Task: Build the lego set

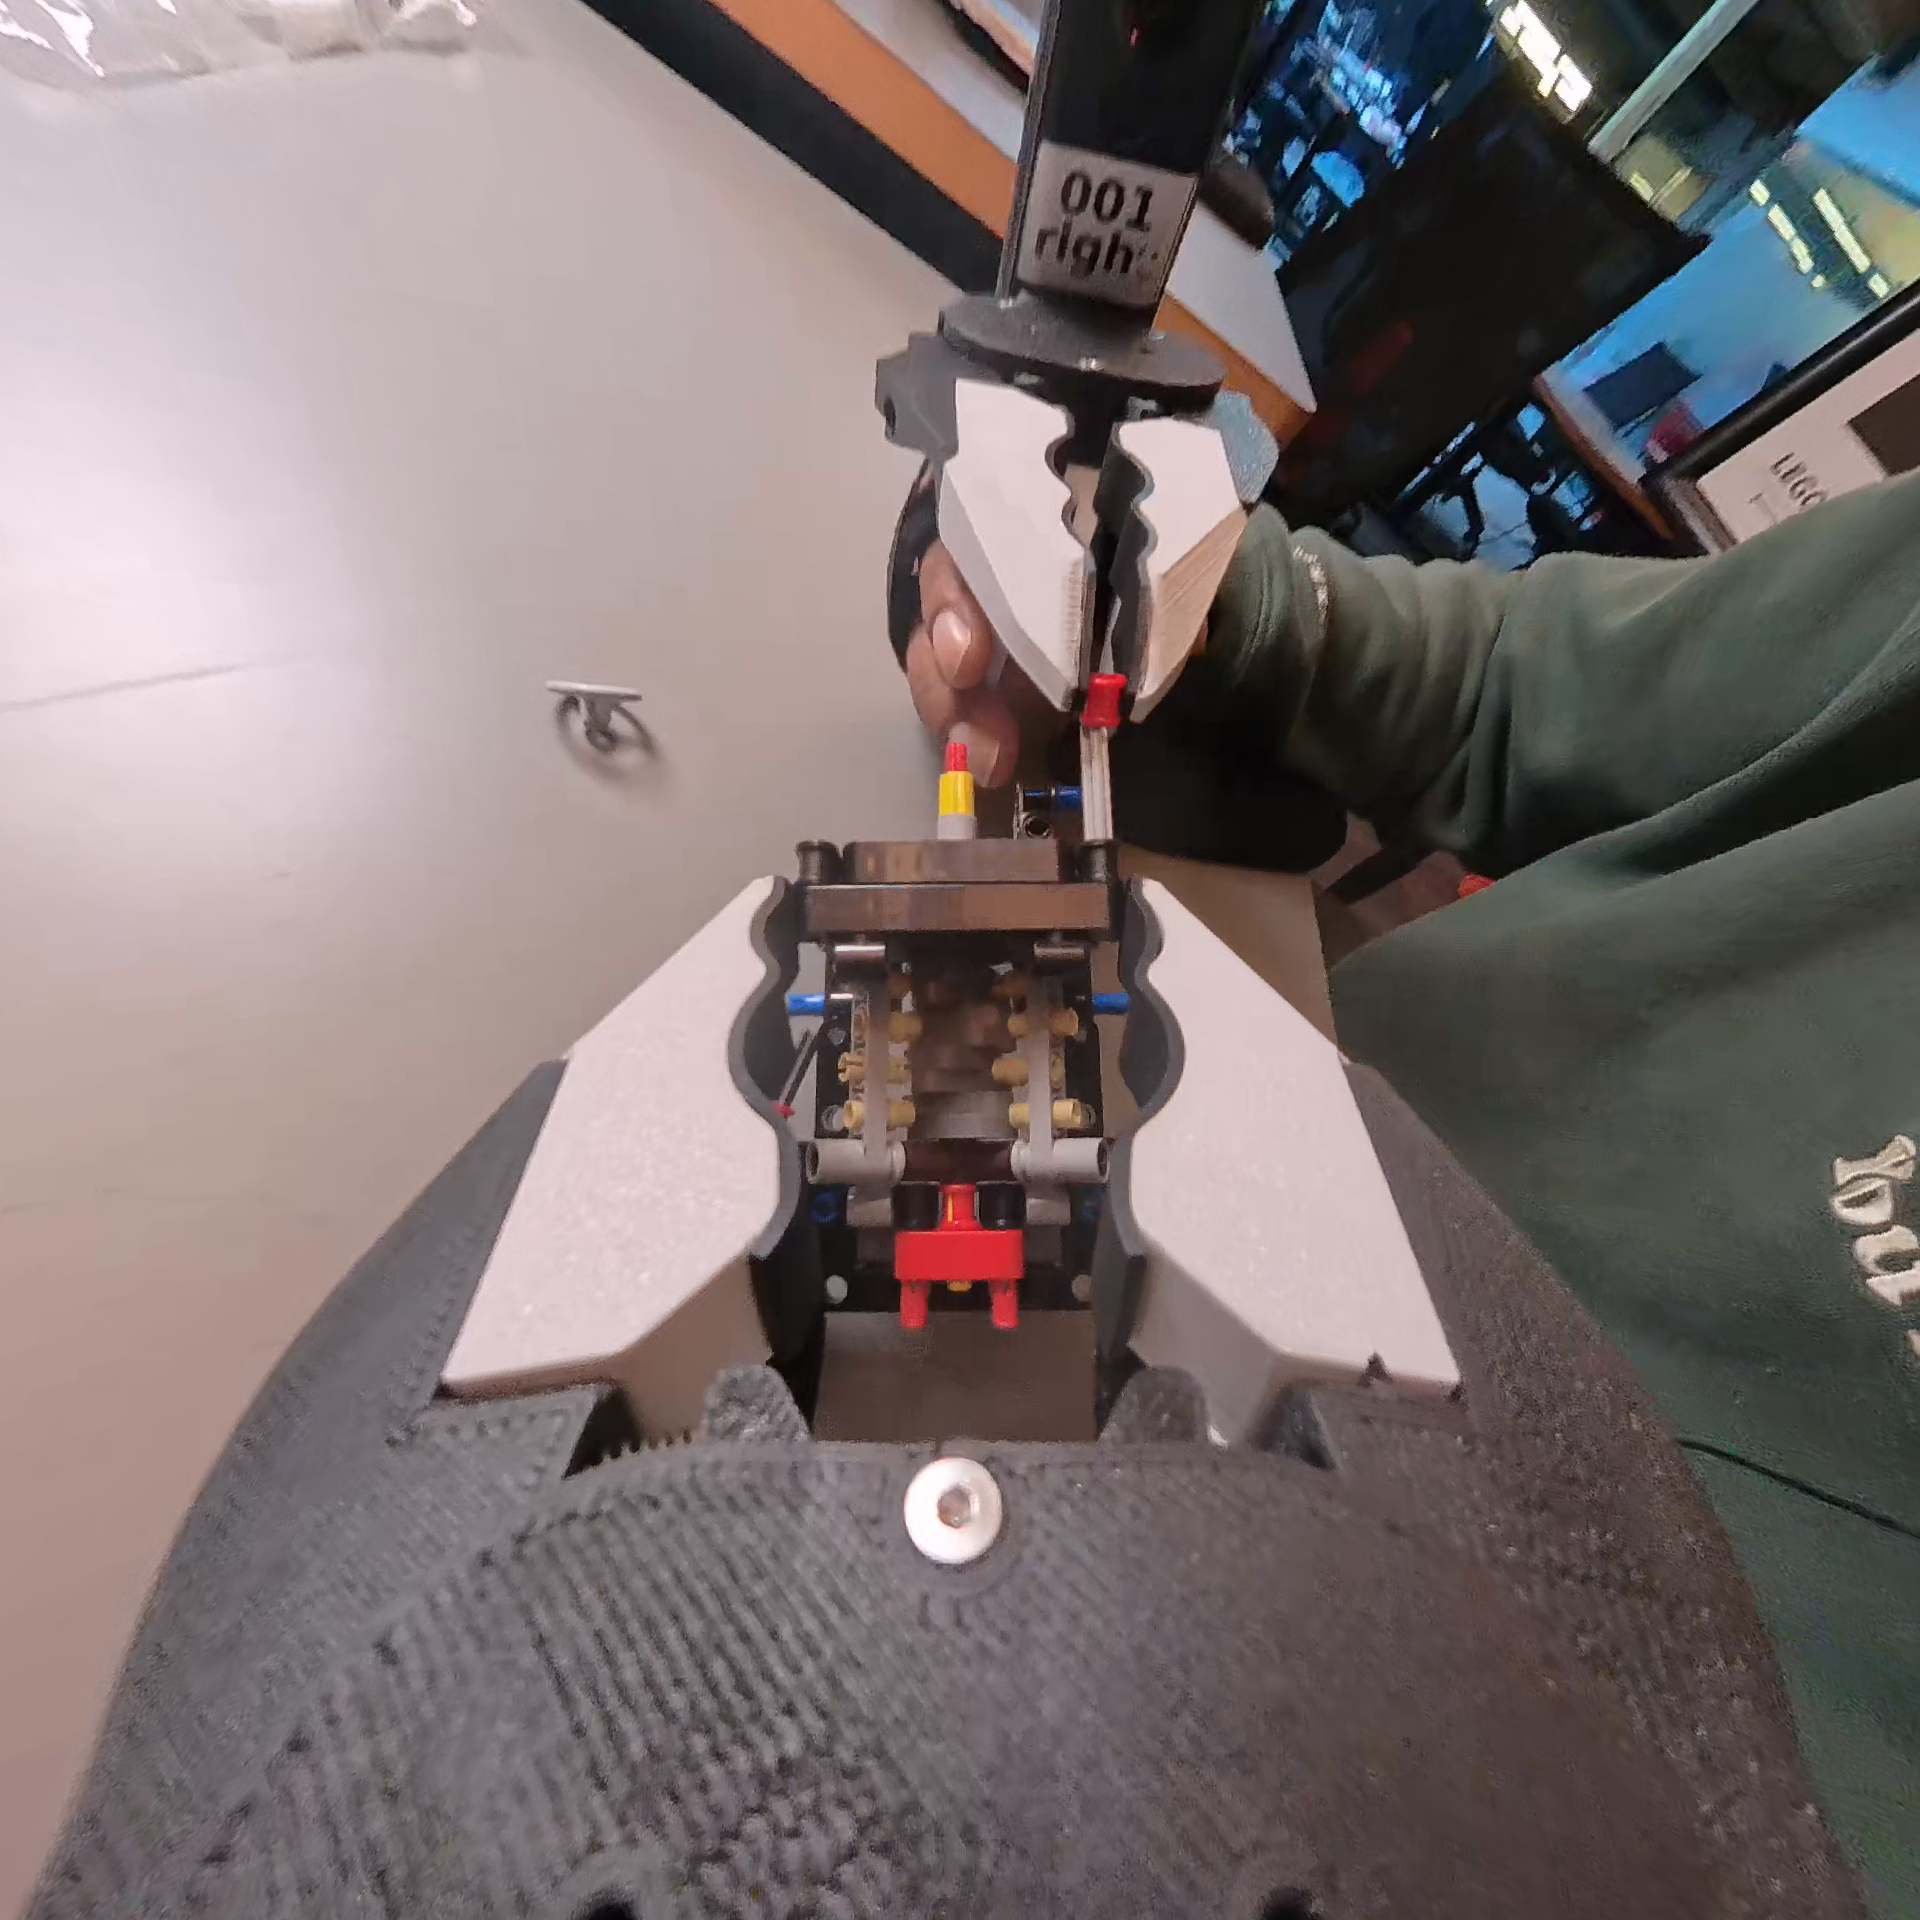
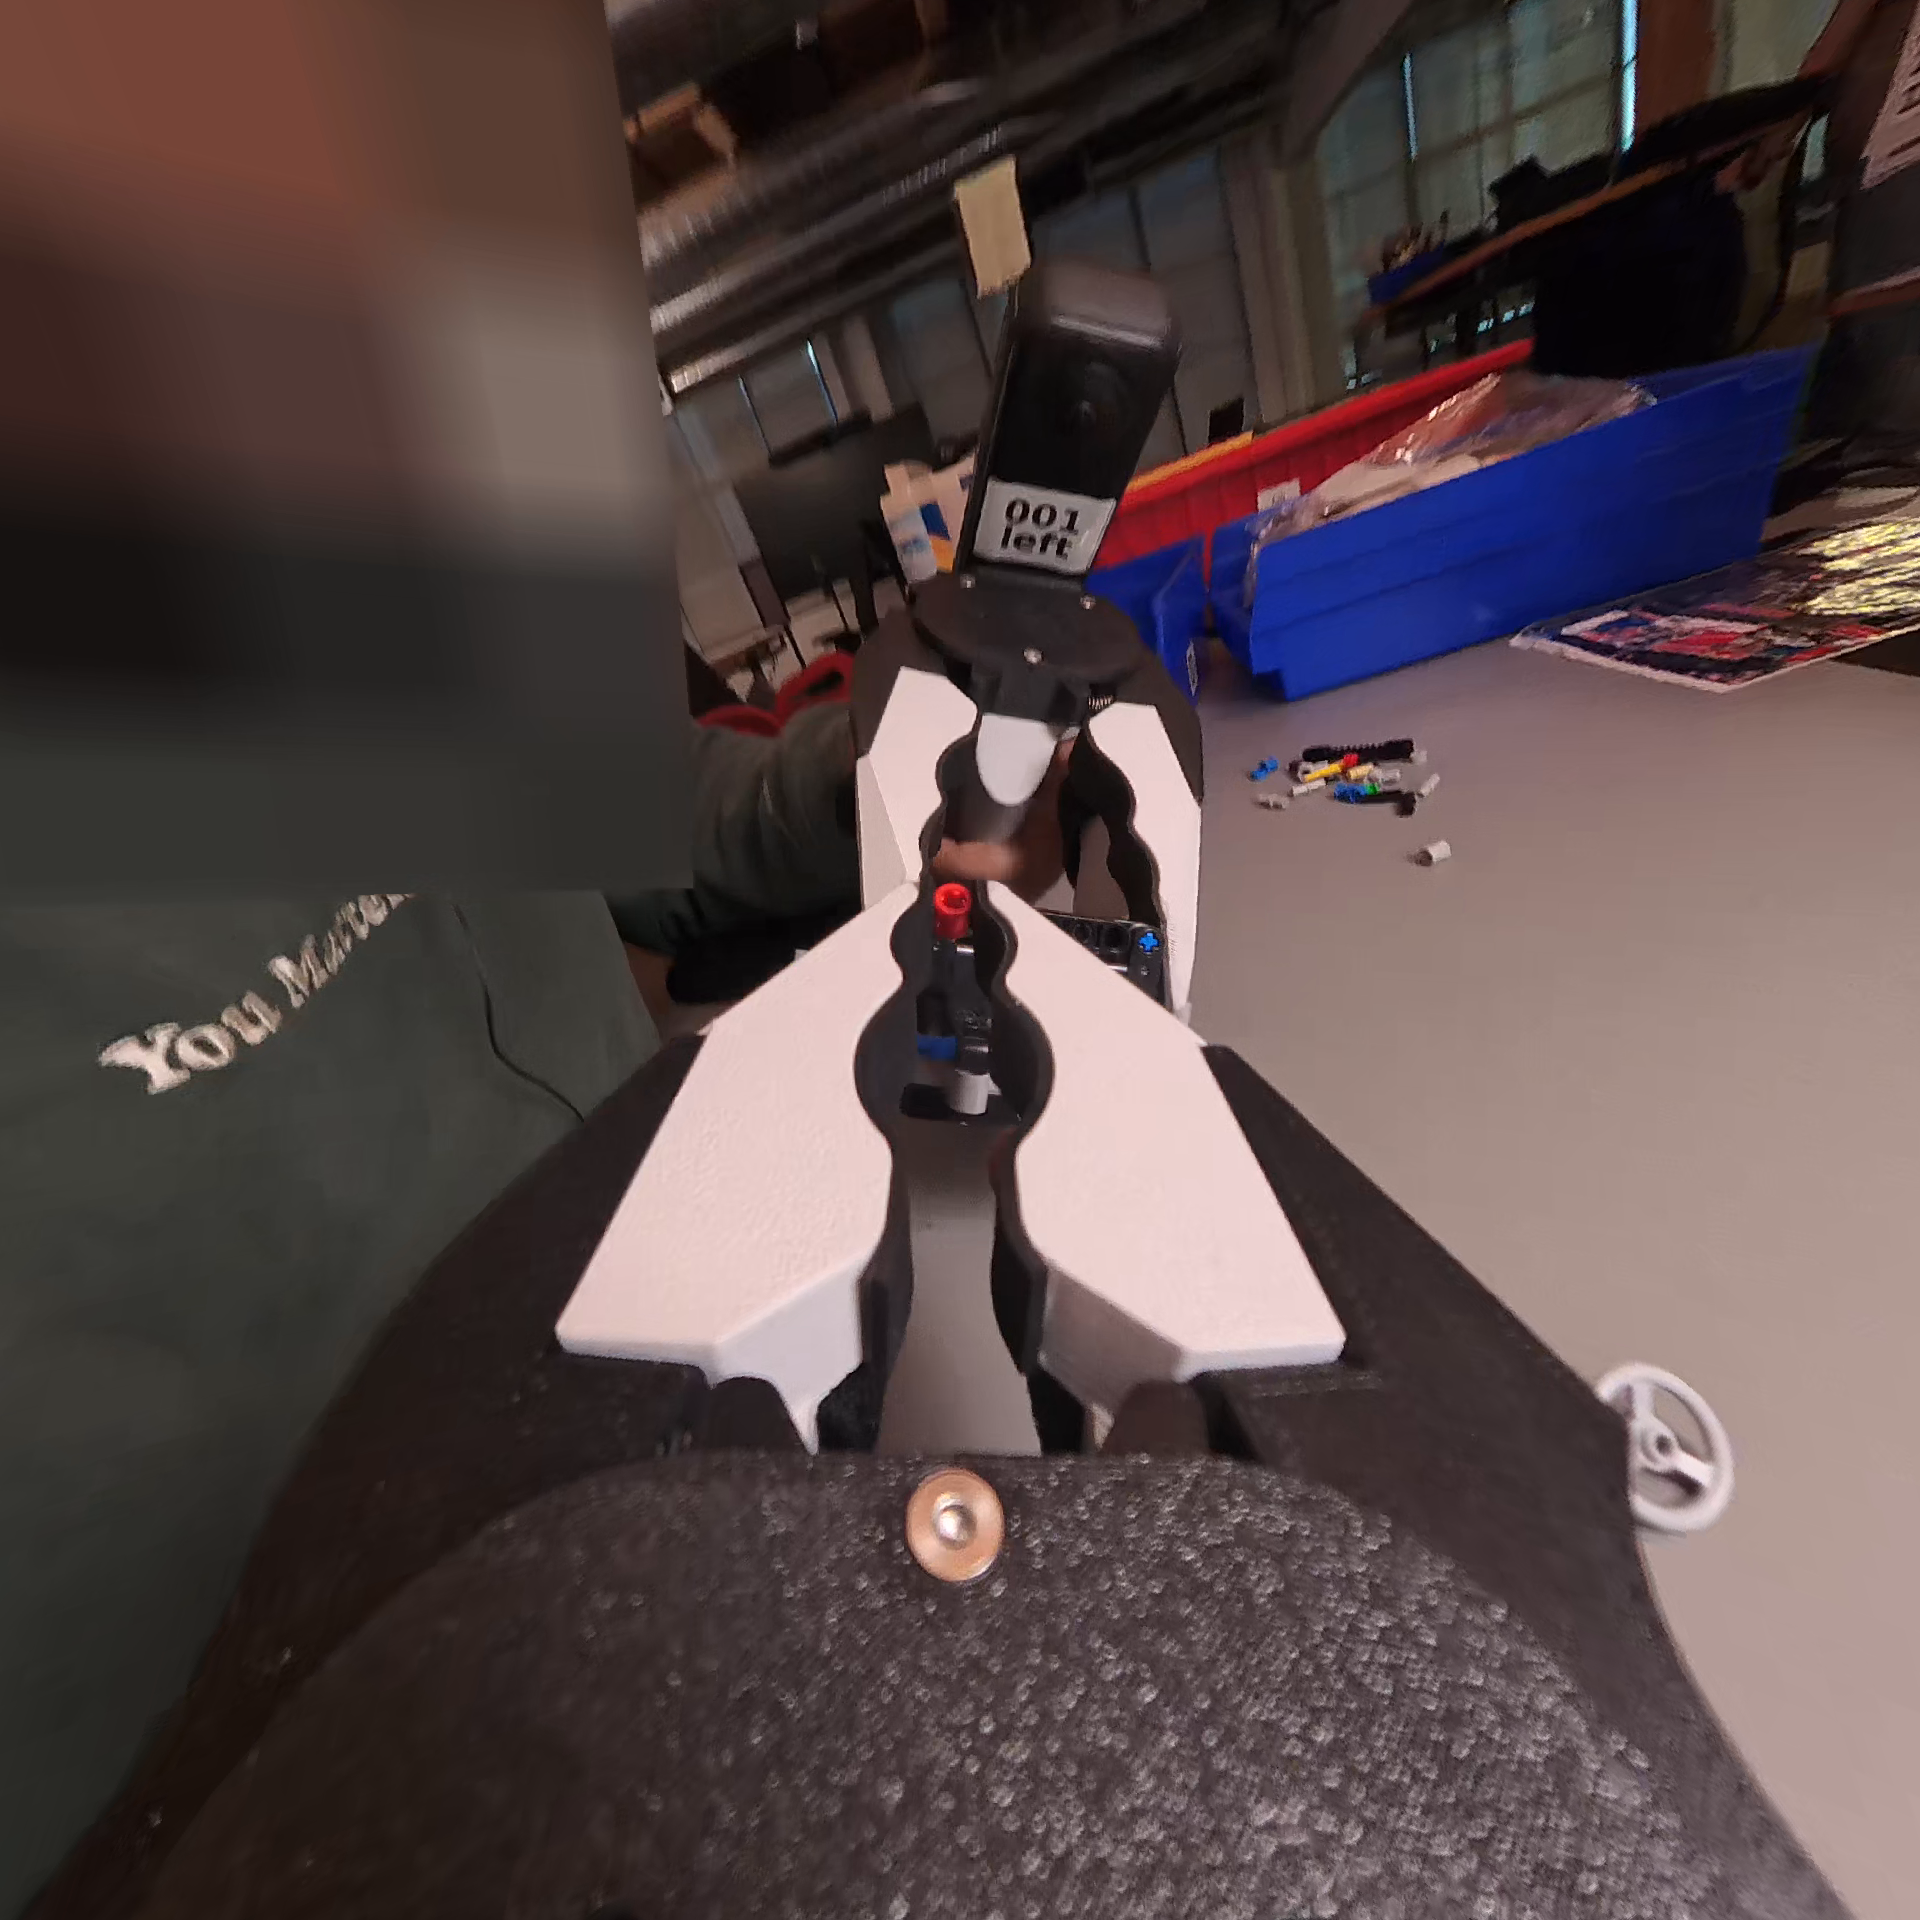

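— Broadly, what is seen from left to right?
— Open grey table (image 1: 312, 468) is shown at the left, with only a grey wheel piece (image 1: 597, 717) lying apart. At the centre, the lego assembly (image 1: 956, 1091) is clamped between the part-open fingers of the left gripper (image 1: 951, 914), held off the table beside its near edge.
— And the right gripper (image 1: 1096, 707)?
— It is pointed down from above, nearly closed on a red bush (image 1: 1101, 698) atop a pale axle (image 1: 1098, 784) standing on the assembly's far right corner. A bare thumb is seen behind it.
— What is added by the right wrist view?
— Loose pieces (image 2: 1351, 779) and blue bins (image 2: 1507, 540) are shown towards the table's far side.
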Action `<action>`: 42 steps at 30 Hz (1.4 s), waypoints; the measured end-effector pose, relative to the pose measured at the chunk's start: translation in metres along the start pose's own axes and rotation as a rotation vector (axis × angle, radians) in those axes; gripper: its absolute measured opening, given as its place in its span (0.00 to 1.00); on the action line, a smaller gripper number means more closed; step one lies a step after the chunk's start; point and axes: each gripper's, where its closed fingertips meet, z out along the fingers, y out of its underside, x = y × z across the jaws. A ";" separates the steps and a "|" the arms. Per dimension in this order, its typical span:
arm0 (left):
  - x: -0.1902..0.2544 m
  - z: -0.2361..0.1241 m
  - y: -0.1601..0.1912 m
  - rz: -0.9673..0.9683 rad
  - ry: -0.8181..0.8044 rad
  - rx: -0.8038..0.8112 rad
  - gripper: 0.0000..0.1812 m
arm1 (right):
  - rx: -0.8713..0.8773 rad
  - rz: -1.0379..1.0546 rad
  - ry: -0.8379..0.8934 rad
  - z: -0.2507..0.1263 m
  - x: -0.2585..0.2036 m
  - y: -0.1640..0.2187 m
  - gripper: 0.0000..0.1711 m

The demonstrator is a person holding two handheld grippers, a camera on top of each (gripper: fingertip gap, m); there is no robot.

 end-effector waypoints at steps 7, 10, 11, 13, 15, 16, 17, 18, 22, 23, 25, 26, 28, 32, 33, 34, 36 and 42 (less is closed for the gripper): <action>0.008 -0.008 -0.021 -0.128 0.099 0.160 0.34 | 0.170 0.073 0.001 0.000 0.000 -0.023 0.03; 0.011 -0.008 -0.024 -0.162 0.129 0.189 0.34 | 0.212 0.084 0.010 0.001 -0.001 -0.029 0.03; 0.011 -0.008 -0.025 -0.170 0.133 0.195 0.34 | 0.216 0.081 0.016 0.001 -0.001 -0.029 0.03; 0.012 -0.009 -0.026 -0.194 0.155 0.208 0.34 | 0.219 0.079 0.015 0.001 -0.001 -0.030 0.03; 0.013 -0.010 -0.028 -0.224 0.183 0.224 0.34 | 0.222 0.082 0.016 0.001 0.000 -0.030 0.03; 0.014 -0.010 -0.029 -0.237 0.195 0.232 0.34 | 0.227 0.086 0.018 0.000 0.000 -0.031 0.03; 0.014 -0.010 -0.029 -0.245 0.202 0.234 0.34 | 0.232 0.089 0.018 0.000 0.000 -0.031 0.03; 0.014 -0.010 -0.029 -0.243 0.199 0.233 0.34 | 0.238 0.094 0.018 0.001 0.000 -0.031 0.03; 0.011 -0.010 -0.028 -0.238 0.181 0.225 0.34 | 0.268 0.128 -0.002 0.002 -0.001 -0.035 0.03; 0.011 -0.010 -0.028 -0.236 0.177 0.222 0.34 | 0.269 0.137 -0.008 0.003 -0.001 -0.034 0.03; 0.010 -0.010 -0.027 -0.236 0.176 0.220 0.34 | 0.276 0.148 -0.010 0.004 -0.001 -0.034 0.03; 0.010 -0.010 -0.027 -0.235 0.177 0.219 0.34 | 0.282 0.158 -0.014 0.003 0.000 -0.035 0.03; 0.011 -0.009 -0.027 -0.231 0.179 0.216 0.34 | 0.297 0.177 -0.015 0.002 0.002 -0.036 0.03; 0.011 -0.010 -0.027 -0.235 0.179 0.216 0.34 | 0.296 0.188 -0.017 0.001 0.003 -0.036 0.03; 0.011 -0.010 -0.027 -0.237 0.181 0.217 0.34 | 0.291 0.187 -0.016 0.002 0.003 -0.035 0.03; 0.011 -0.010 -0.027 -0.239 0.185 0.217 0.34 | 0.291 0.187 -0.016 0.002 0.003 -0.035 0.03; 0.011 -0.010 -0.027 -0.238 0.185 0.216 0.34 | 0.290 0.193 -0.015 0.002 0.004 -0.034 0.03; 0.011 -0.010 -0.027 -0.235 0.180 0.211 0.34 | 0.280 0.192 -0.008 0.003 0.006 -0.033 0.03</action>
